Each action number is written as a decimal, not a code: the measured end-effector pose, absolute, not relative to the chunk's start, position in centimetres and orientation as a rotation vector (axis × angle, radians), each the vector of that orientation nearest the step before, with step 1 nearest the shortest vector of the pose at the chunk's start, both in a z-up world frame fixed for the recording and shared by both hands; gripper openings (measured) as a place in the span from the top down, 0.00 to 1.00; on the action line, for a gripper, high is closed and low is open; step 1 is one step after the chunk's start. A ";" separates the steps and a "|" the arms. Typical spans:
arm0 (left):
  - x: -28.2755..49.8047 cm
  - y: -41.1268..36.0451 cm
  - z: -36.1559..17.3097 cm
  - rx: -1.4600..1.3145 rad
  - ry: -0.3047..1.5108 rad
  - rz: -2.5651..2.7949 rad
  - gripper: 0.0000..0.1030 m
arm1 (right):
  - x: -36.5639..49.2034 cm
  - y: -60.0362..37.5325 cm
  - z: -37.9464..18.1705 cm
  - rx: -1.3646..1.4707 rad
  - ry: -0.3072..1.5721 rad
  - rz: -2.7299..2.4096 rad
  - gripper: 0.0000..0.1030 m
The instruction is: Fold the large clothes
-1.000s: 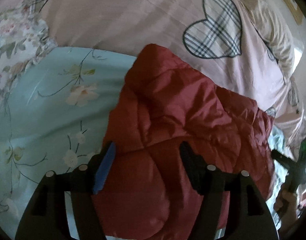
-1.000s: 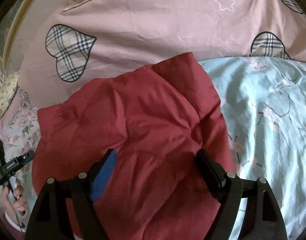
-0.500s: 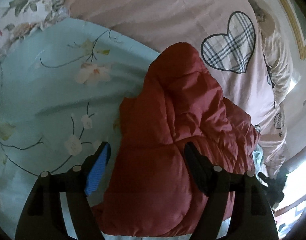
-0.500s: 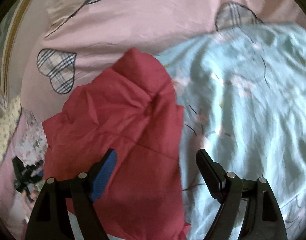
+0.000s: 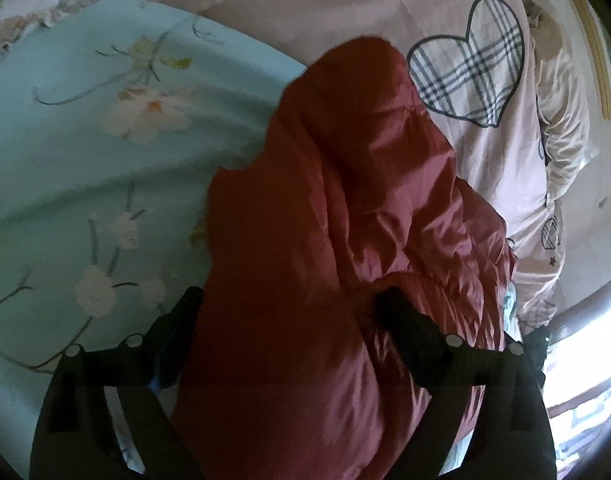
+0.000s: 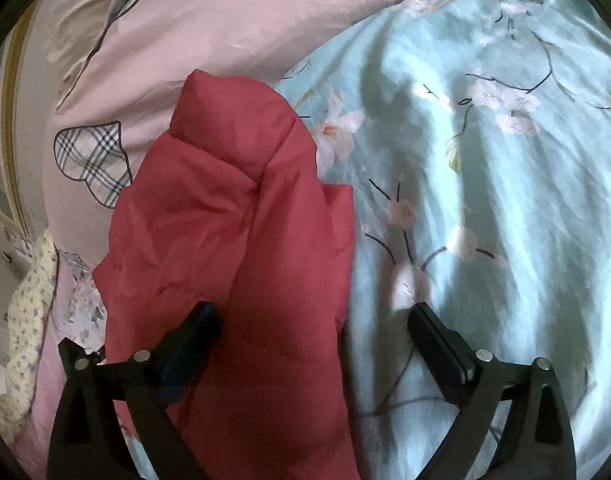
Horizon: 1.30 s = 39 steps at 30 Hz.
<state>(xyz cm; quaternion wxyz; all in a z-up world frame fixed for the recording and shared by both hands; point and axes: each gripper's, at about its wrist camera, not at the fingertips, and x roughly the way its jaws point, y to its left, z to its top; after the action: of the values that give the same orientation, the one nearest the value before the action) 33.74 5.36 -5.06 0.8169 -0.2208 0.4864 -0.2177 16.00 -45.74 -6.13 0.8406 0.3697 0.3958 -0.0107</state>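
Observation:
A red padded jacket [image 5: 345,220] lies folded in a thick bundle on the bed; it also shows in the right wrist view [image 6: 233,240]. My left gripper [image 5: 293,320] is open, its fingers wide apart on either side of the jacket's near end, with the red cloth bulging between them. My right gripper [image 6: 317,332] is open too; its left finger rests against the jacket's near part and its right finger [image 6: 437,340] is over the blue sheet. Neither gripper pinches the cloth.
A light blue flowered sheet [image 6: 485,200] covers the bed right of the jacket, and left of it in the left wrist view [image 5: 85,160]. A pink quilt with checked hearts [image 5: 465,60] lies behind. A pale flowered cloth [image 6: 29,320] sits at the left bed edge.
Both grippers have swung sideways and drawn closer to the jacket, the right one toward the blue sheet. The jacket looks narrower and more bunched than a second ago.

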 end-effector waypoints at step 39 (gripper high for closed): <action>19.9 7.5 1.9 -0.314 0.952 -0.627 0.65 | 5.1 -37.2 -0.3 0.753 0.901 0.171 0.64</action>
<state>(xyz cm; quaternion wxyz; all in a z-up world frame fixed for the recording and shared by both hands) 19.94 7.51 1.95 0.8303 -0.1479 0.4486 -0.2958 5.09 -37.18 -0.30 0.8291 0.3547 0.4245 0.0808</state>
